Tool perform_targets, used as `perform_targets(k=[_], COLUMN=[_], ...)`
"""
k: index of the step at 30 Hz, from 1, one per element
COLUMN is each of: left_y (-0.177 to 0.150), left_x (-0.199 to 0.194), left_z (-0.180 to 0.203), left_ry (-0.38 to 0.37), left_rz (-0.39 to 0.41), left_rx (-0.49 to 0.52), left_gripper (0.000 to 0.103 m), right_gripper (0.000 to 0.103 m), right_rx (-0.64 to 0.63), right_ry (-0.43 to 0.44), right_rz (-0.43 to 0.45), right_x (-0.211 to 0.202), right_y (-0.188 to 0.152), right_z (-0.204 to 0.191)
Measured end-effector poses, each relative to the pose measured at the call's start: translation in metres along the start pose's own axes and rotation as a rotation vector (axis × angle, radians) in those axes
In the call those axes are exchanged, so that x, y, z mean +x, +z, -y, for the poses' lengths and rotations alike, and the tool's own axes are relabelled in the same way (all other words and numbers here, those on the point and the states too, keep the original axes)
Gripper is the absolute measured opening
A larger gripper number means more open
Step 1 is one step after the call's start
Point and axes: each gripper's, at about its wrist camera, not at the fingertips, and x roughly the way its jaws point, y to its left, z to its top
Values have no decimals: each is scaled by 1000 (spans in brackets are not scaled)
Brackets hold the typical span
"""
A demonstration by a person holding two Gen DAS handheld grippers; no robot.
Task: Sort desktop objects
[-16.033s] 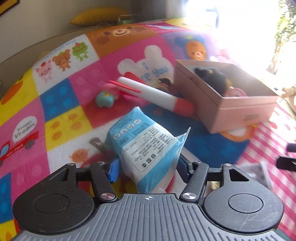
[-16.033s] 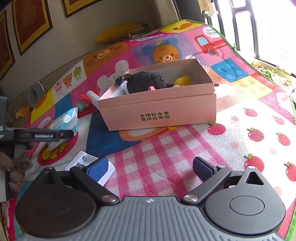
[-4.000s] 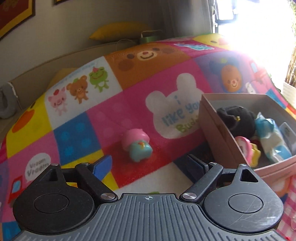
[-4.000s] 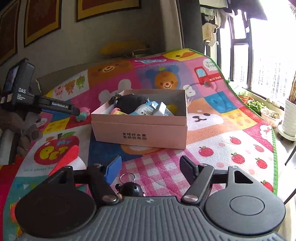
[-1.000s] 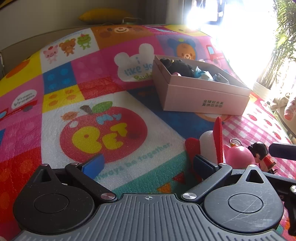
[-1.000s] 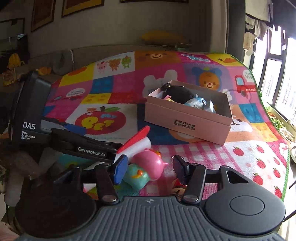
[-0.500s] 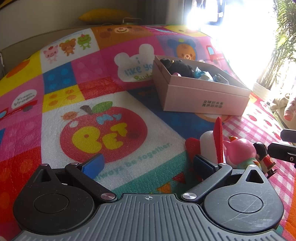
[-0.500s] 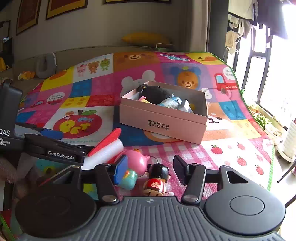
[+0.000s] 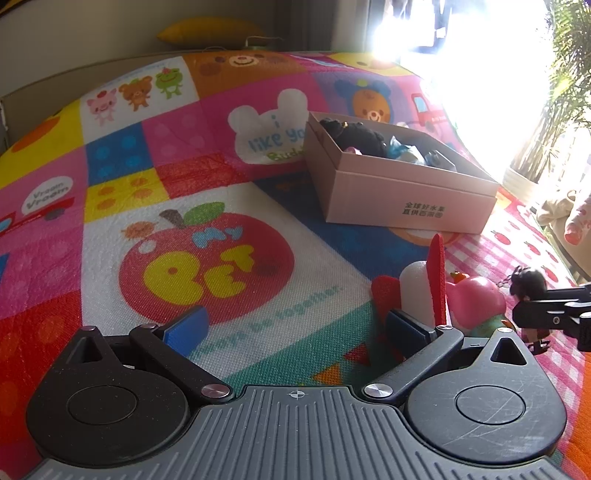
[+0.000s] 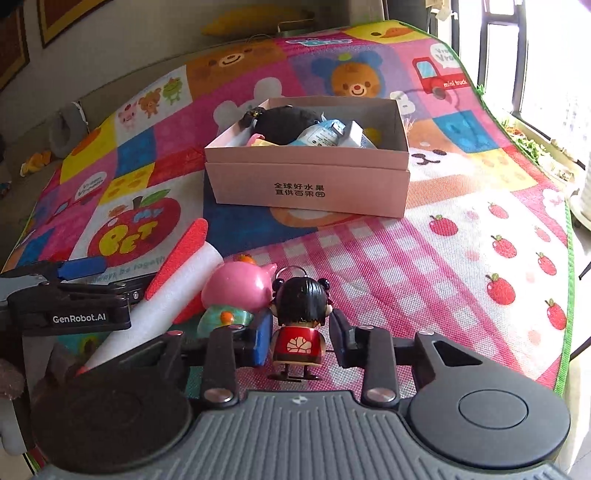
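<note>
A small doll keychain [image 10: 300, 325] with black hair and a red body stands upright on the mat between the fingers of my right gripper [image 10: 301, 341]; the jaws are close on both sides but small gaps show. It also shows in the left wrist view [image 9: 530, 286]. Beside it lie a pink and teal pig toy [image 10: 236, 291] and a white foam rocket [image 10: 173, 291] with red fins. The pink cardboard box [image 10: 310, 184] farther back holds a black plush, a blue packet and other items. My left gripper [image 9: 295, 325] is open and empty, to the left of the rocket [image 9: 417, 284].
The colourful cartoon play mat [image 10: 443, 258] covers the surface. Its green edge [image 10: 570, 258] runs along the right, with a window and plants beyond. A yellow cushion [image 9: 210, 29] lies at the far wall. The left gripper's body [image 10: 70, 310] is at the left in the right wrist view.
My right gripper has moved forward and down around the doll and its jaws have narrowed. The left gripper has stayed almost still.
</note>
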Motion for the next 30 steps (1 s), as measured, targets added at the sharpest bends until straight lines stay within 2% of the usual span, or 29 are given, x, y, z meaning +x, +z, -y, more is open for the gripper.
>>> perform_targets(k=[4, 6, 11, 16, 20, 22, 24, 30], left_y=[0, 0, 0, -1, -1, -1, -2, -2], left_x=[0, 0, 0, 0, -1, -2, -2, -2], left_z=[0, -1, -1, -2, -5, -7, -7, -7], left_ry=[0, 2, -1, -6, -24, -32, -34, -29], left_rz=[-1, -1, 2, 5, 16, 21, 23, 20], left_rx=[0, 3, -1, -5, -26, -37, -40, -33], left_gripper=[103, 103, 103, 103, 103, 103, 103, 103], right_gripper=[33, 33, 32, 33, 38, 39, 43, 54], right_rx=[-92, -114, -89, -83, -82, -52, -11, 0], right_ry=[-32, -43, -67, -155, -211, -202, -167, -135], right_rz=[52, 95, 241, 324, 333, 312, 291, 241], right_x=[-28, -47, -75, -38, 3, 11, 11, -4], right_y=[13, 30, 99, 179, 217, 221, 211, 149], right_z=[-8, -7, 7, 11, 17, 23, 30, 39])
